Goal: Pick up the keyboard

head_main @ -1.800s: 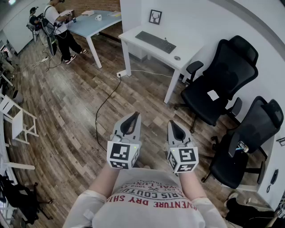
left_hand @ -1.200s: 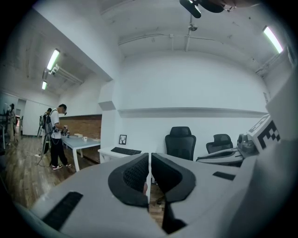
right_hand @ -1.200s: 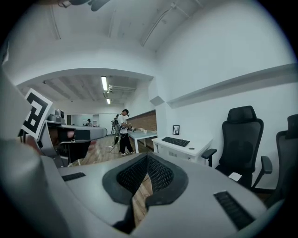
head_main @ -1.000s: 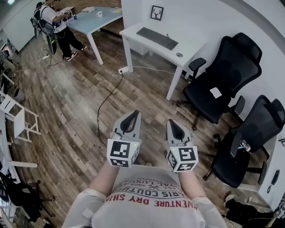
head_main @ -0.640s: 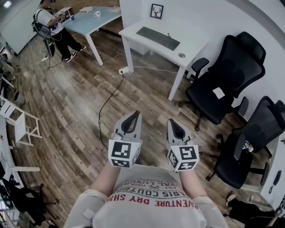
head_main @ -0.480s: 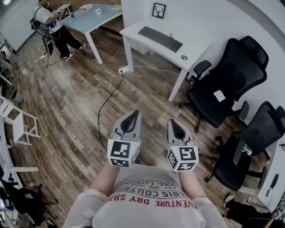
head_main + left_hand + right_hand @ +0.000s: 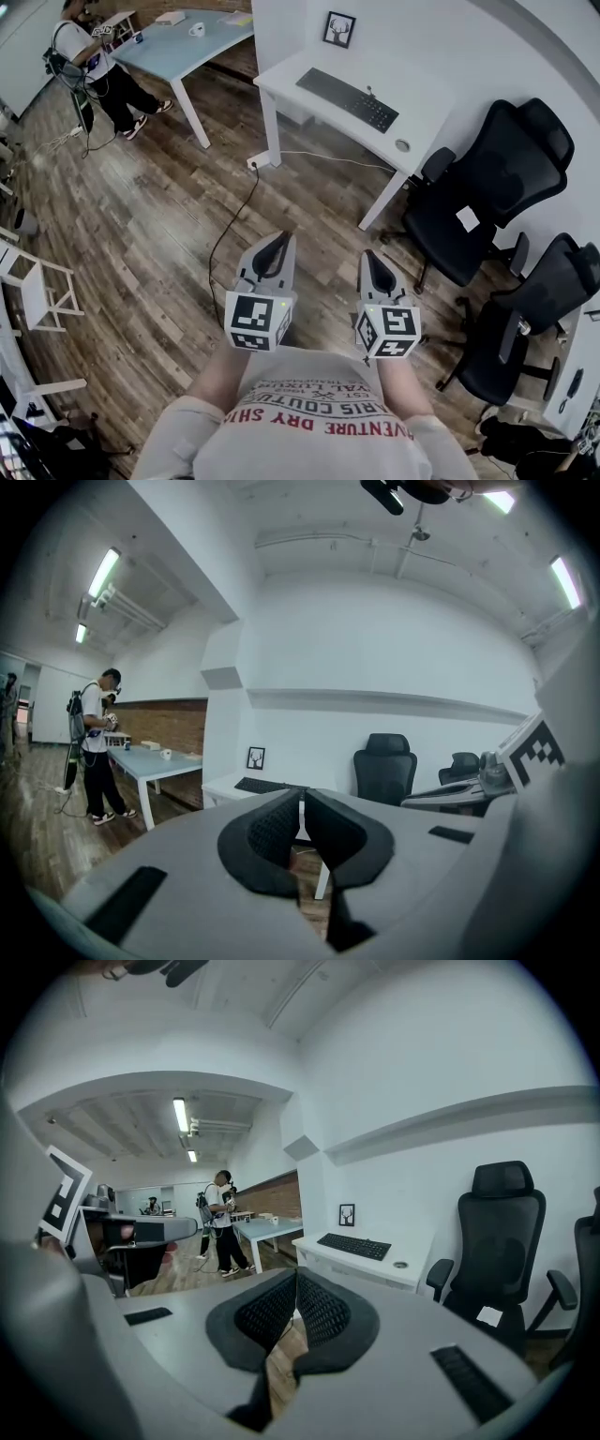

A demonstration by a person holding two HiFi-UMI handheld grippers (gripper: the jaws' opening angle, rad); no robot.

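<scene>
Closer now in the head view than in the earlier frames, the white desk sits lower in the picture, and the person at the blue table has slid toward the top left corner. The black keyboard lies flat on that desk, near a framed picture, well apart from both grippers. The left gripper and right gripper are side by side before the chest, jaws clenched on nothing. Wood floor crossed by a black cable lies between; two black office chairs stand beside the desk at the right.

Tongs closed, keyboard on desk
</scene>
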